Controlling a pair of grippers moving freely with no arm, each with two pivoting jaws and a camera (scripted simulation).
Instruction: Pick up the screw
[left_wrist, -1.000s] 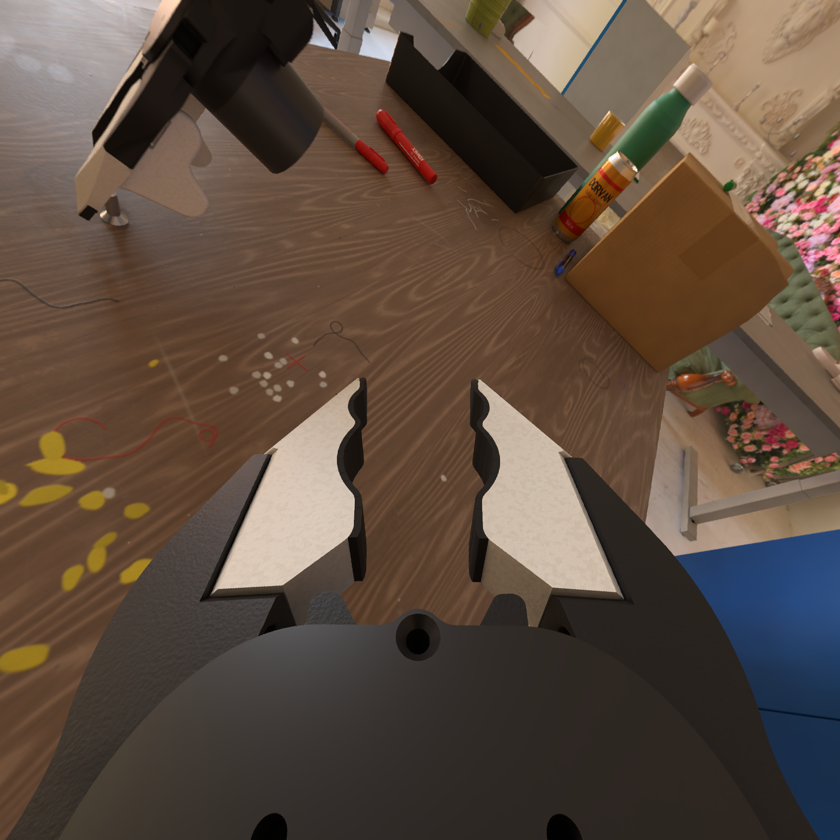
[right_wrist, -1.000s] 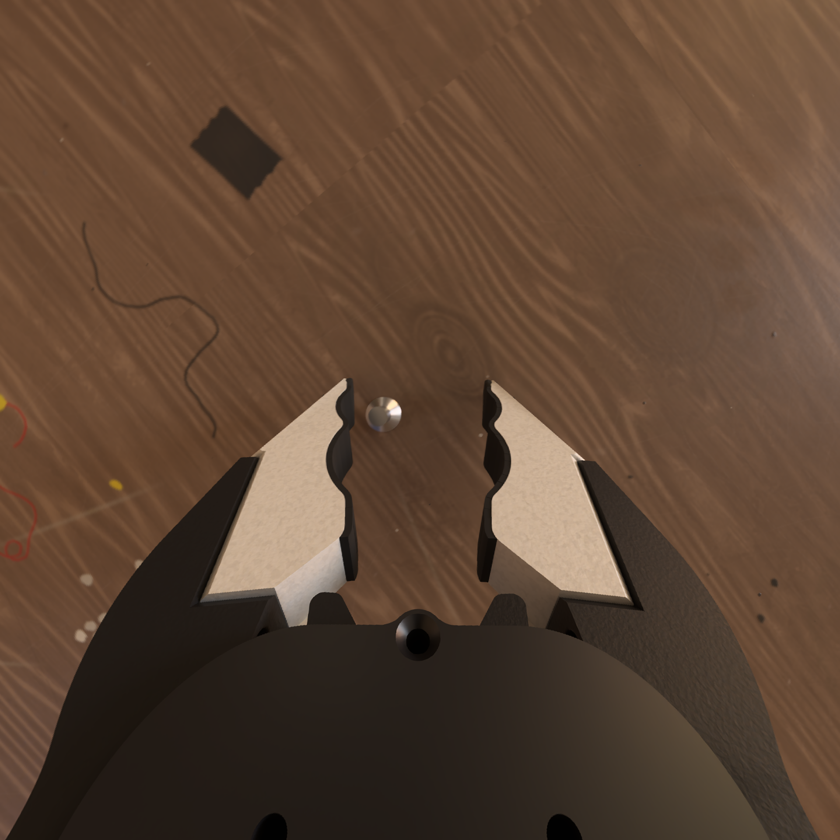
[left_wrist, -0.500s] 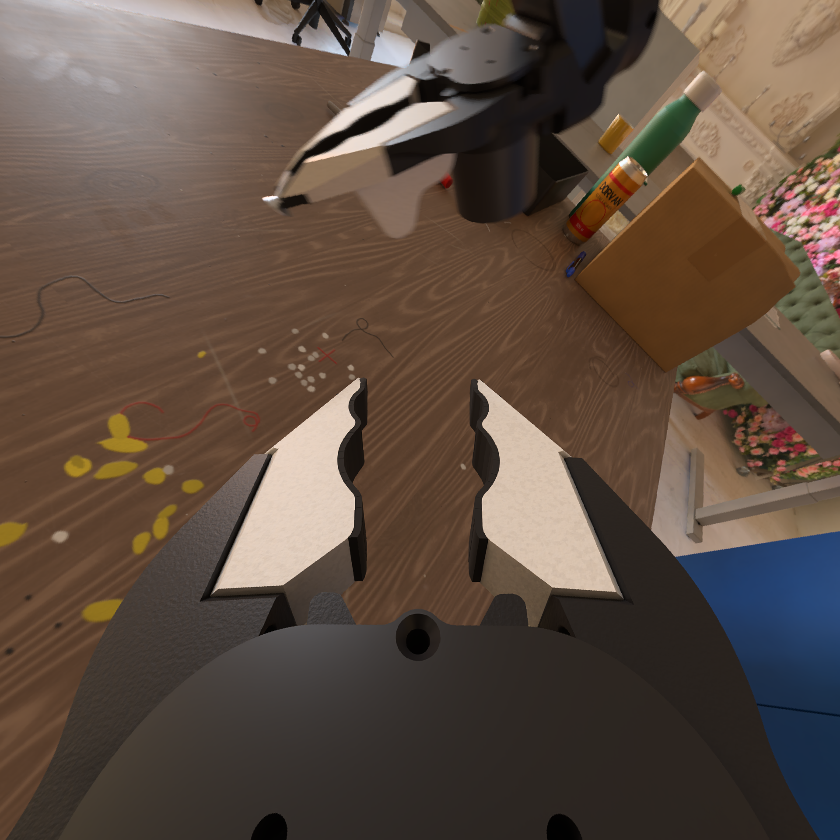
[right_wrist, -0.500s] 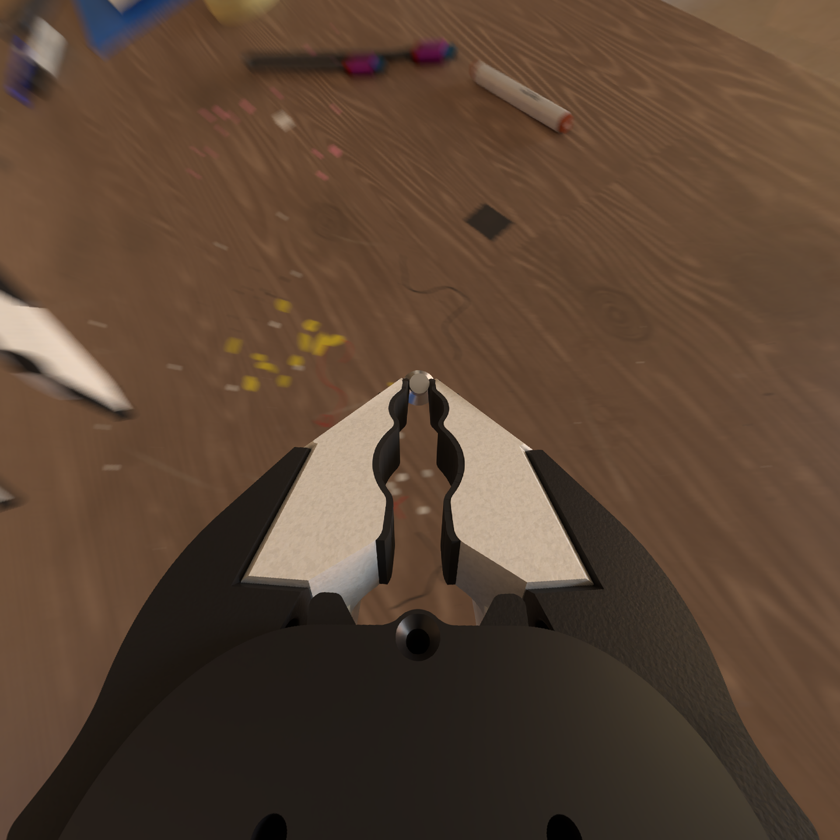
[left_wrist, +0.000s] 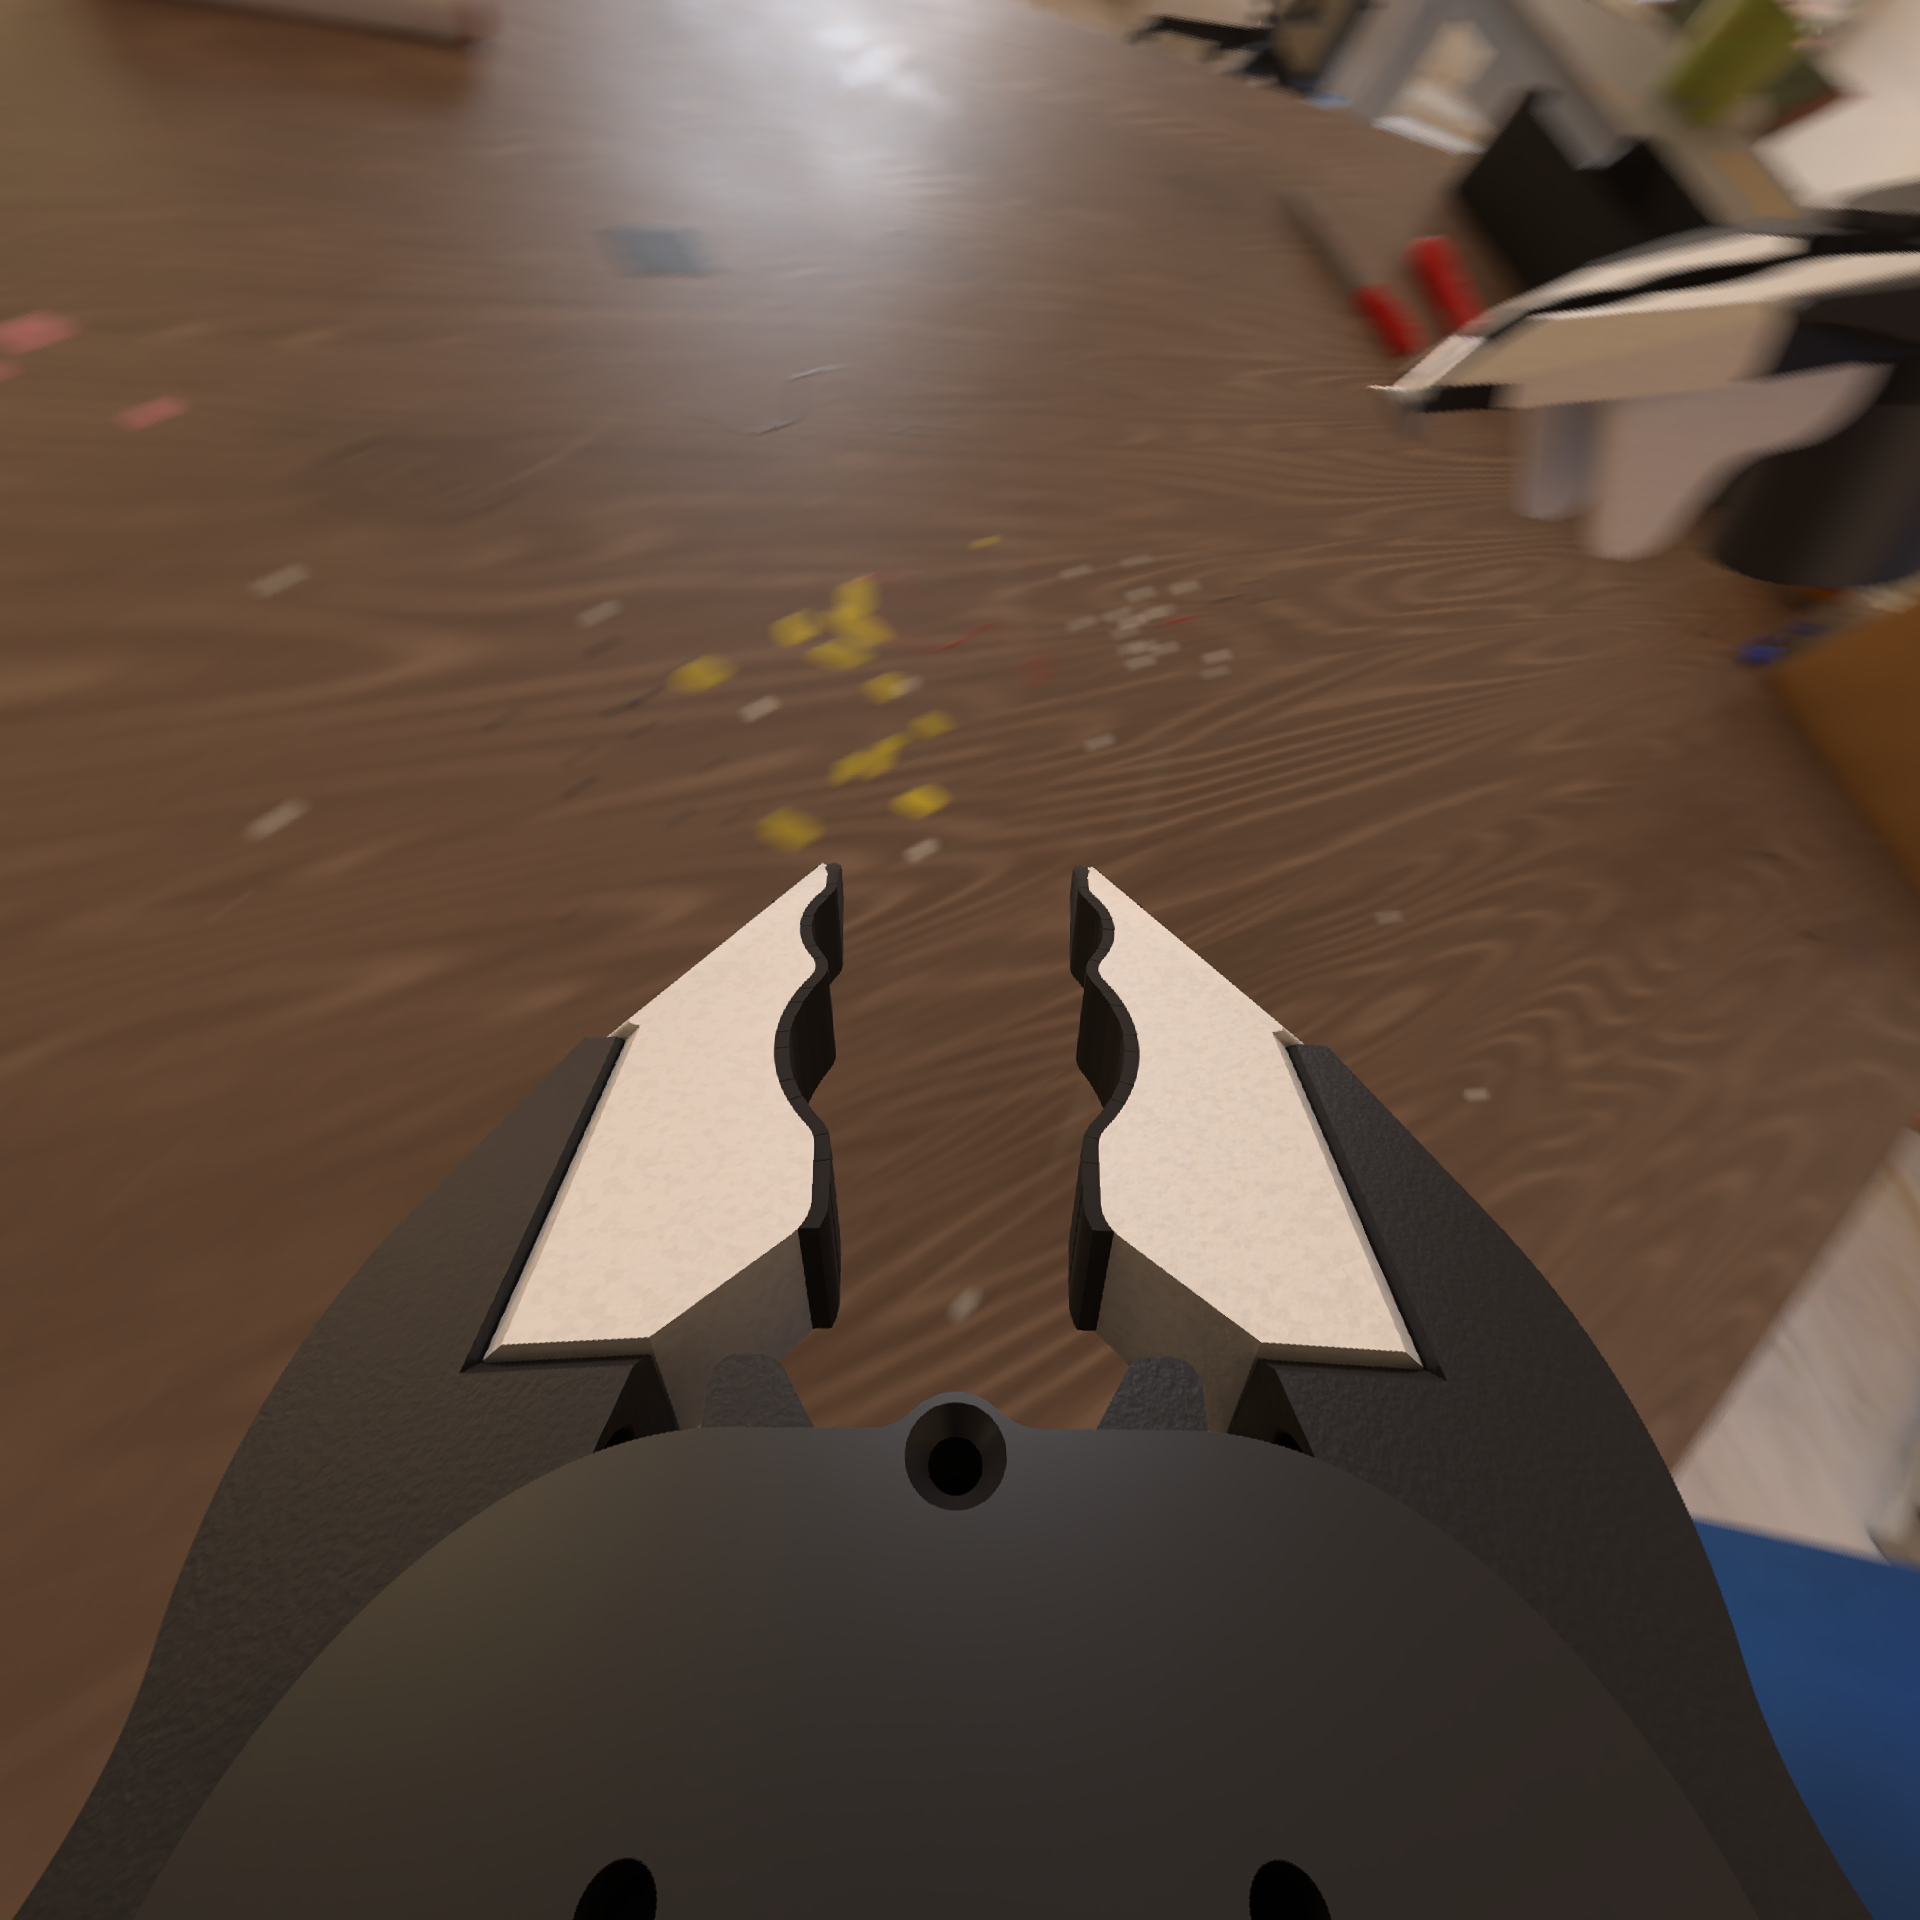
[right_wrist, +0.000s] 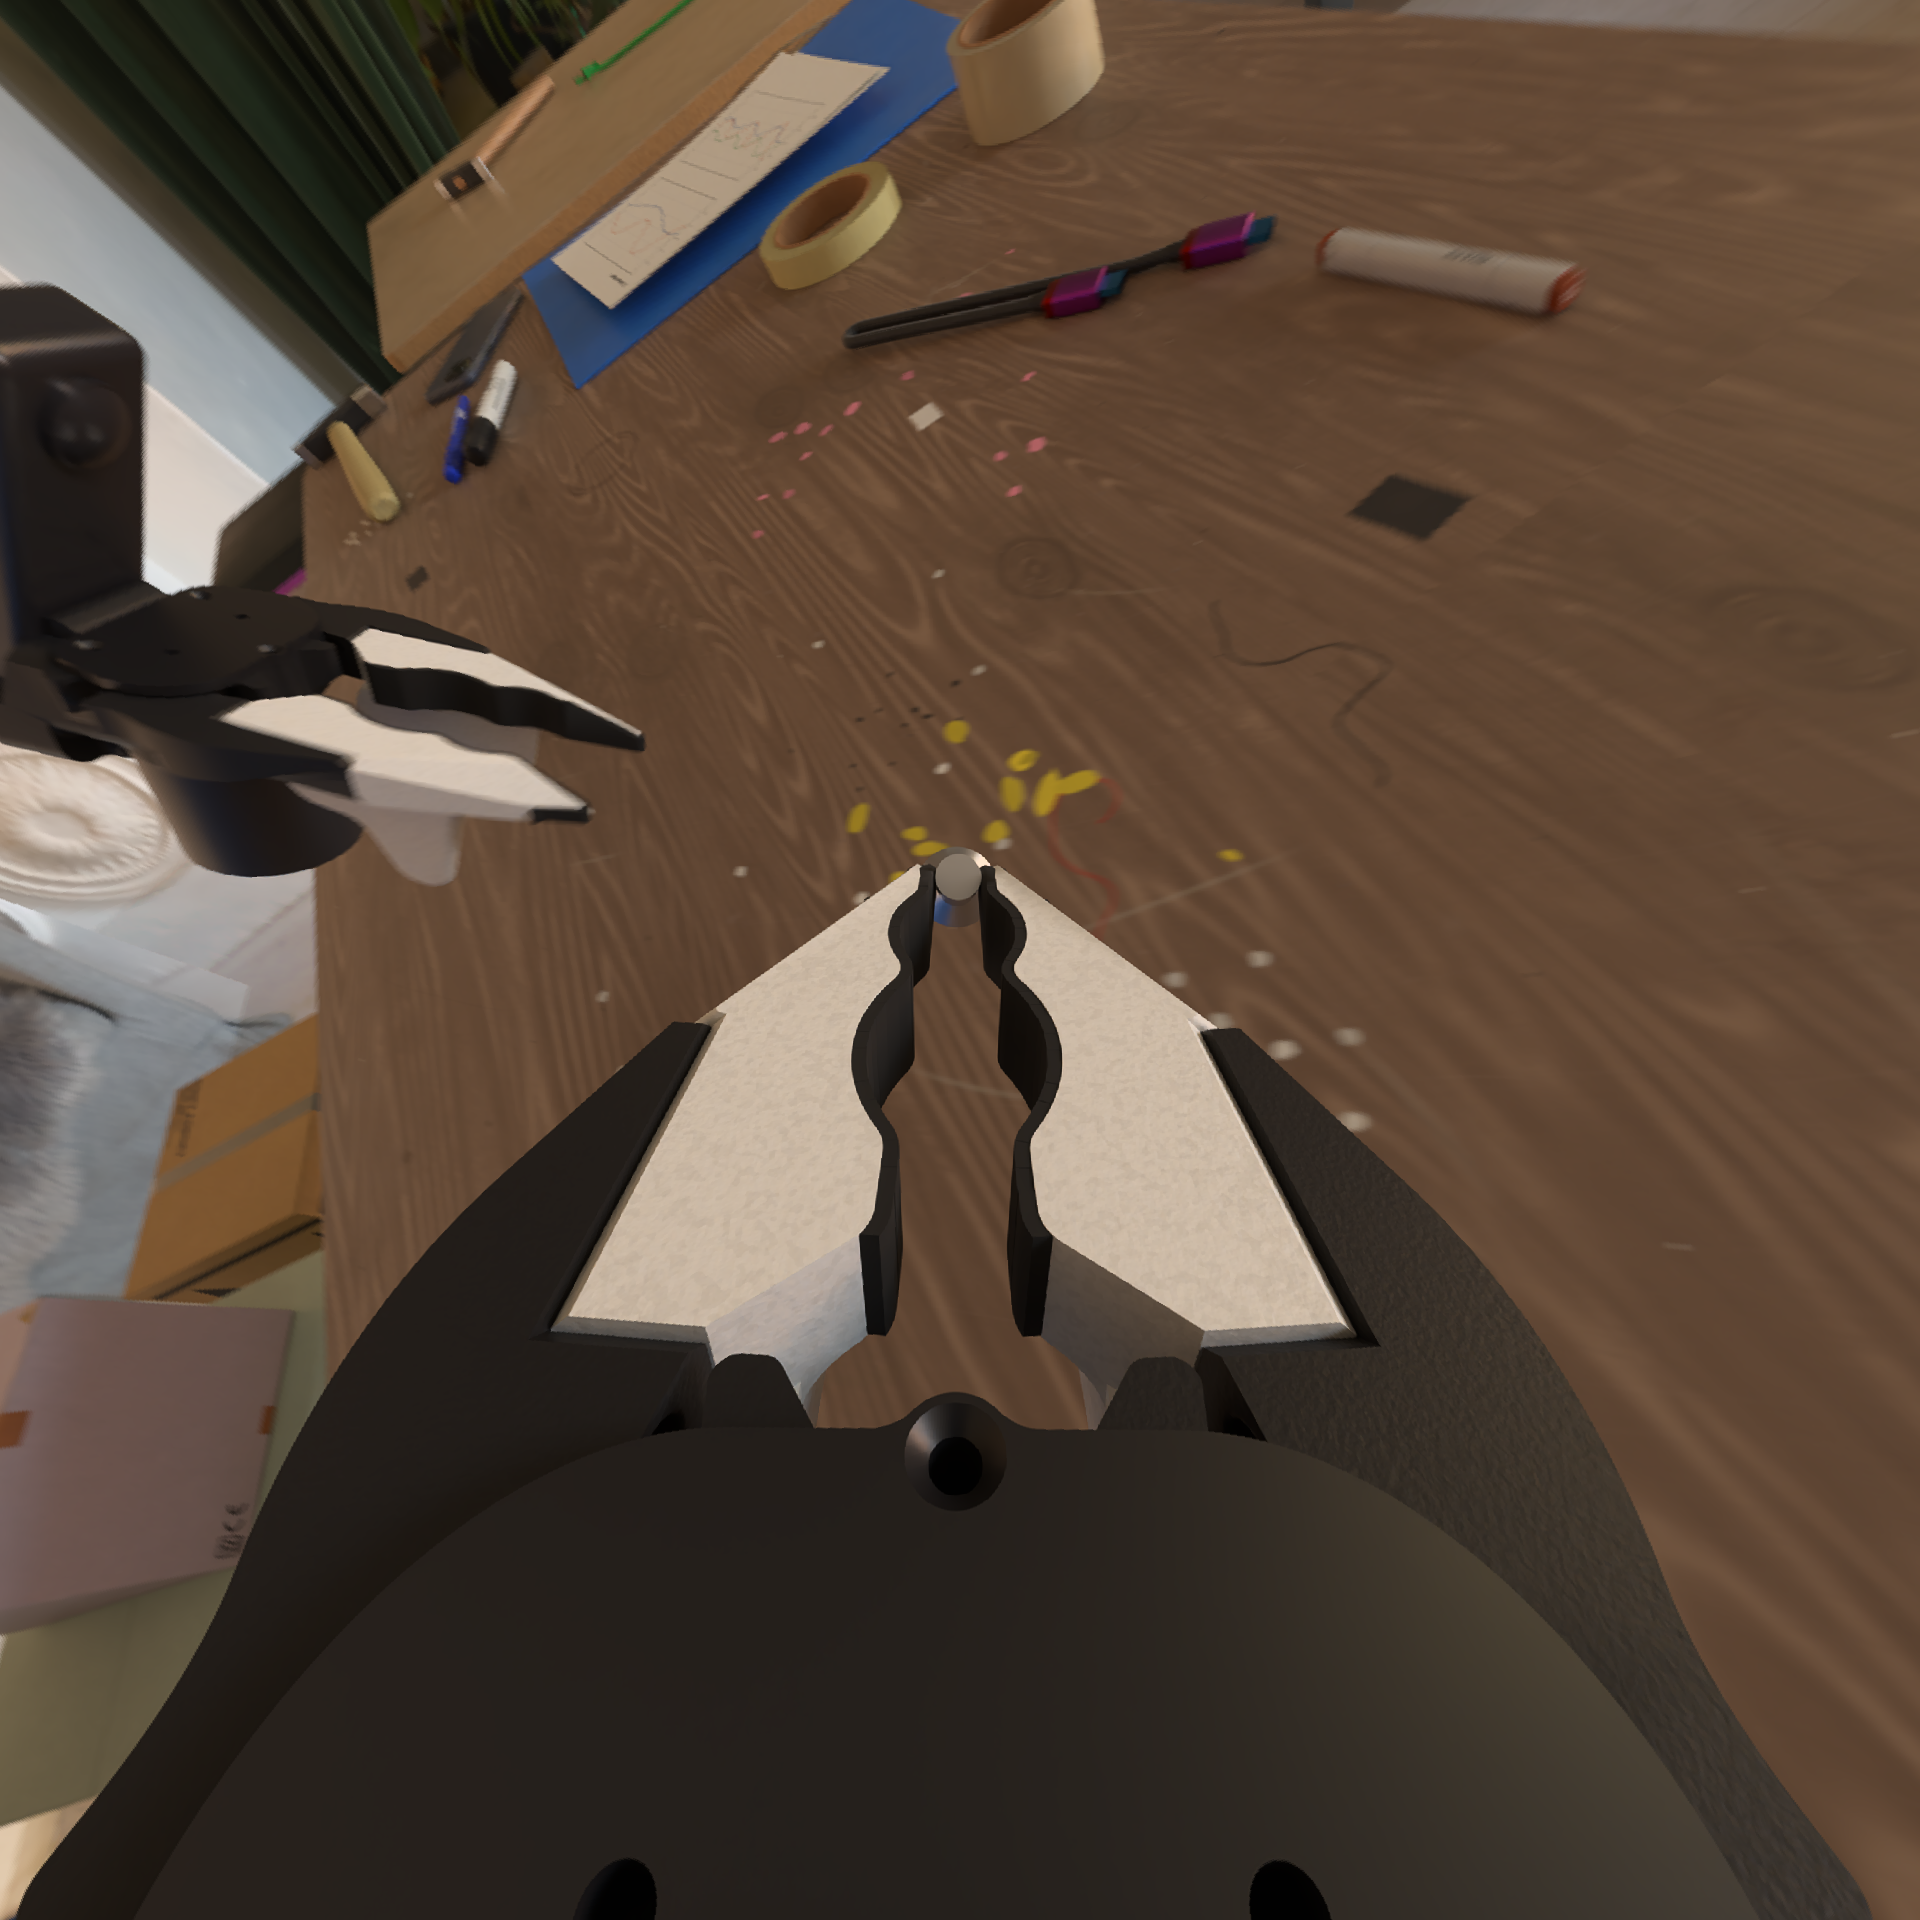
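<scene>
Wood-grain desk (right_wrist: 1455, 935) is seen in both views, flecked with yellow and white specks; tape rolls (right_wrist: 831, 223), pens and a blue sheet (right_wrist: 727, 239) are scattered at its far side, with boxes (right_wrist: 234, 1164) beyond its edge. The screw (right_wrist: 957, 873) is pinched at the tips of the right tool (right_wrist: 957, 883), above the desk. The left tool (left_wrist: 954, 883) is spread, with nothing between its fingers. The left view is blurred, and the right tool there is cut off at the frame edge.

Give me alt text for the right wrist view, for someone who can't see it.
The right tool pinches a small silver screw at its very fingertips, above a brown wooden table dotted with yellow paint spots. The left tool hangs open at the left; tape rolls and a white marker lie farther back.
</scene>
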